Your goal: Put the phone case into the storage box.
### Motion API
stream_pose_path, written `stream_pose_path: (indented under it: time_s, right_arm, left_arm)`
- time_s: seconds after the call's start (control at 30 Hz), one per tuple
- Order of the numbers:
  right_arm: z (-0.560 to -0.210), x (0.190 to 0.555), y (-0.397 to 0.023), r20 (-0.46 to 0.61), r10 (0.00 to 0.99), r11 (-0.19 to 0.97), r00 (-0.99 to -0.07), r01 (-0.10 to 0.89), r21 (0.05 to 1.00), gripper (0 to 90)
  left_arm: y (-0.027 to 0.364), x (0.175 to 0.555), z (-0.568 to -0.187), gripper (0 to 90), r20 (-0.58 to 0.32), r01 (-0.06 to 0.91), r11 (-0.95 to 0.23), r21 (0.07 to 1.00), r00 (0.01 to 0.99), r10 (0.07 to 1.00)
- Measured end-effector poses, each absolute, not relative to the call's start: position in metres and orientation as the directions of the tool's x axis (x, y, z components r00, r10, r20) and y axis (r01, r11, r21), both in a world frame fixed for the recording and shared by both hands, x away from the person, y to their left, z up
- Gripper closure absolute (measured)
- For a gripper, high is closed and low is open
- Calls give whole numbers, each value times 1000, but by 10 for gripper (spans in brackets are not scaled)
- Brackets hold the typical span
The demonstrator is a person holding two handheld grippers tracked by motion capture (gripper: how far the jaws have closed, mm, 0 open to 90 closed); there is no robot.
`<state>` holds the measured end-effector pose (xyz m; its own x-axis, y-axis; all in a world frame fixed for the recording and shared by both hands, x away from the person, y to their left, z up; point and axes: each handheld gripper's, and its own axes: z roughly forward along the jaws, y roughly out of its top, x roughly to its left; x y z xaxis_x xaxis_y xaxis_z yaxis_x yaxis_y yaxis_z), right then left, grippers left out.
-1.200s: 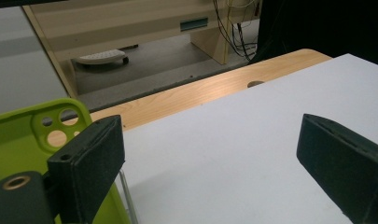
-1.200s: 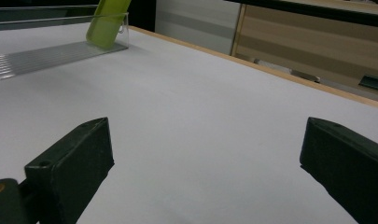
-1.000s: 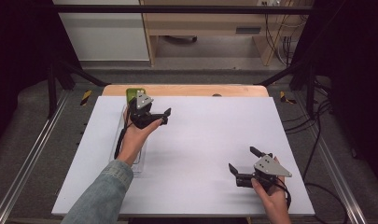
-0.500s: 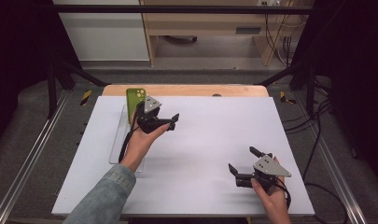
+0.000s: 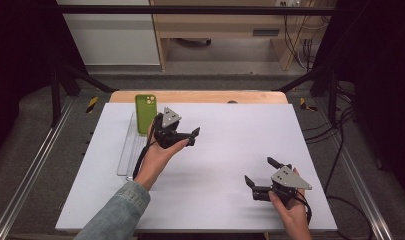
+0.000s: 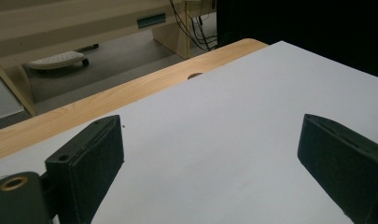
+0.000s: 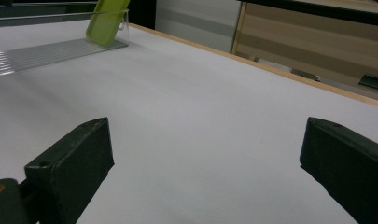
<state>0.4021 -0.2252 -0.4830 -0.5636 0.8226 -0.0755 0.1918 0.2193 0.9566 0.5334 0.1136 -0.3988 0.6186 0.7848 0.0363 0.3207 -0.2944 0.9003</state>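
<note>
The green phone (image 5: 145, 114) stood leaning in a clear stand (image 5: 129, 150) at the far left part of the white table (image 5: 230, 150). In the high view, the left gripper (image 5: 187, 137) was just to the right of the phone, close beside it but not touching it. Its jaws were wide open and held nothing. They pointed to the right, away from the phone, over bare table.

In the left gripper view, the two black jaws stood far apart with only the white table top between them. The wooden edge of the table (image 6: 130, 93) ran across behind them.

The right gripper (image 5: 262, 175) was well apart from the phone, near the front right side of the table. A hand (image 5: 290, 210) held it low over the table. Its jaws were wide open too and held nothing.

In the right gripper view, the phone (image 7: 107, 18) and the clear stand (image 7: 51, 51) showed far off at the top left. Only flat white table lay between that gripper and the phone. Nothing stood in the way.
</note>
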Motion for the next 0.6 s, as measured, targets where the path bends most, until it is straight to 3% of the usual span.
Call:
stream_pose_path:
  time_s: [0.6]
  right_arm:
    - [-483,402,-225,-79,821,223,-565,191,956,30]
  left_arm:
    - [103,518,-398,65,15,303,-273,913,644,765]
